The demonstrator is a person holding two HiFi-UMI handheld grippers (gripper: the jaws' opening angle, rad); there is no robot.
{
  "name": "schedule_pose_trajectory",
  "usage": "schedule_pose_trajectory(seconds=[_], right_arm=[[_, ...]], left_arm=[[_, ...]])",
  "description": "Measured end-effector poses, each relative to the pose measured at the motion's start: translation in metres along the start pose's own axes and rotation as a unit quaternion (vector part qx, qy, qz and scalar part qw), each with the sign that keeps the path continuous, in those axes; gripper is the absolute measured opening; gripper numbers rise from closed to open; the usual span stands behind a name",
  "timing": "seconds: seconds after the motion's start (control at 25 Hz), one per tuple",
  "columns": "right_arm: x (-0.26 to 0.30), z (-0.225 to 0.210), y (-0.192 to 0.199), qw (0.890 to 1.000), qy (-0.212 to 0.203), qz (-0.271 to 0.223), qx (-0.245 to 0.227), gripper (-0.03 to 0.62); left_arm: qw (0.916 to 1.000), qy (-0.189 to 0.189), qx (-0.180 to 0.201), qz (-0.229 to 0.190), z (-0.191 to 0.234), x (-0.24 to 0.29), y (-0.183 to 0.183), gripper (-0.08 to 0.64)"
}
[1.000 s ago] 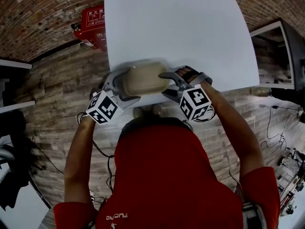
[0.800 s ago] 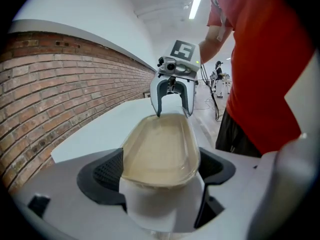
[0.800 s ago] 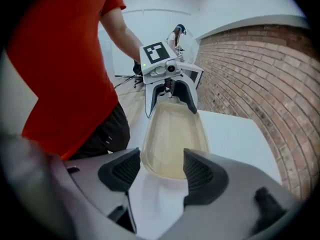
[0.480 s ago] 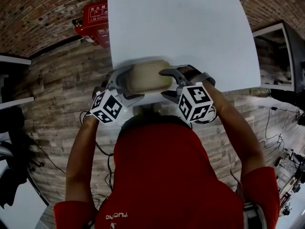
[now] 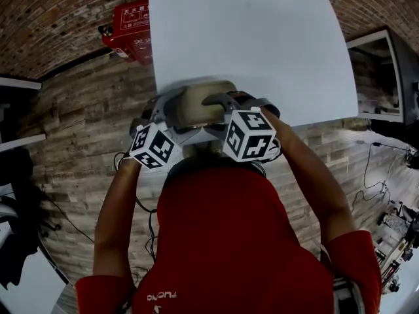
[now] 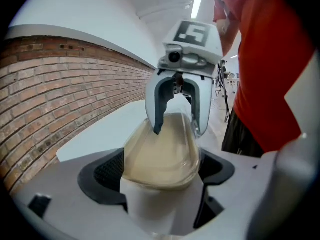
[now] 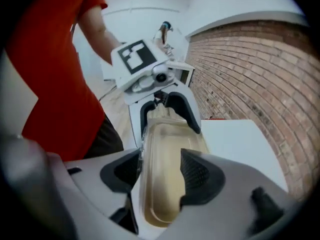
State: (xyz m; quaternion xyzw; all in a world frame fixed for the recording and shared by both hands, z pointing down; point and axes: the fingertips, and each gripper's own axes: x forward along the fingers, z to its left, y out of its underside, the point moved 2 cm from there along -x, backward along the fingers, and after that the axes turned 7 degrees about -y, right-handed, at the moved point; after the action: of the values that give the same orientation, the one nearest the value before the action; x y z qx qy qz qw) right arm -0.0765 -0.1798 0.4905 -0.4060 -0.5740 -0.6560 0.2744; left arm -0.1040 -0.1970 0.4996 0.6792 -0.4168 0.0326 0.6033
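The left gripper is clamped on the 9 o'clock end, and the right gripper on the 3 o'clock end, of the beige oval plastic tub, which is held lengthwise between them.

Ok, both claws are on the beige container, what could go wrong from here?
1. The left claw and right claw each grip only one end of the beige container, and the right one looks rolled against the left; that twist may flex the thin shell until it pops free.
2. It is by the near edge of the white table, so a slip could send it to the floor.
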Motion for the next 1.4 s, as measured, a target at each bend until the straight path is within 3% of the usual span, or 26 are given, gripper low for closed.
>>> schedule_pose_trajectory(seconds=[0.08,0.16,0.32,0.48,0.64,0.84,1.08,1.4], right_arm=[[-0.006,-0.003,-0.003,0.998,-0.04,-0.026,0.047,0.233],[-0.01,-0.008,-0.006,0.996,-0.059,-0.033,0.065,0.222],[-0.009,-0.008,-0.006,0.999,-0.031,-0.014,0.036,0.222],[-0.003,-0.006,-0.007,0.999,-0.007,-0.017,0.028,0.222],[-0.003,-0.007,-0.007,0.999,-0.008,-0.03,0.037,0.216],[-0.014,-0.009,-0.011,0.995,-0.034,-0.07,0.054,0.185],[-0.036,-0.021,-0.024,0.994,-0.051,-0.086,0.052,0.131],[-0.068,-0.092,-0.032,0.997,0.044,-0.067,0.008,0.049]], left_arm=[[1.0,-0.006,0.003,0.0,0.0,0.001,0.0,0.451],[0.9999,-0.011,-0.001,-0.003,0.001,0.002,-0.001,0.451],[0.9994,-0.014,-0.022,-0.025,0.001,-0.001,-0.003,0.453],[0.9924,-0.041,-0.096,-0.066,0.009,-0.02,-0.004,0.453],[0.9806,-0.078,-0.172,-0.051,0.011,-0.025,0.006,0.453],[0.9687,-0.078,-0.234,-0.028,0.004,-0.024,0.009,0.412],[0.969,-0.092,-0.229,-0.015,0.002,-0.027,0.006,0.363],[0.9756,-0.123,-0.182,-0.004,-0.001,-0.036,0.0,0.296]])
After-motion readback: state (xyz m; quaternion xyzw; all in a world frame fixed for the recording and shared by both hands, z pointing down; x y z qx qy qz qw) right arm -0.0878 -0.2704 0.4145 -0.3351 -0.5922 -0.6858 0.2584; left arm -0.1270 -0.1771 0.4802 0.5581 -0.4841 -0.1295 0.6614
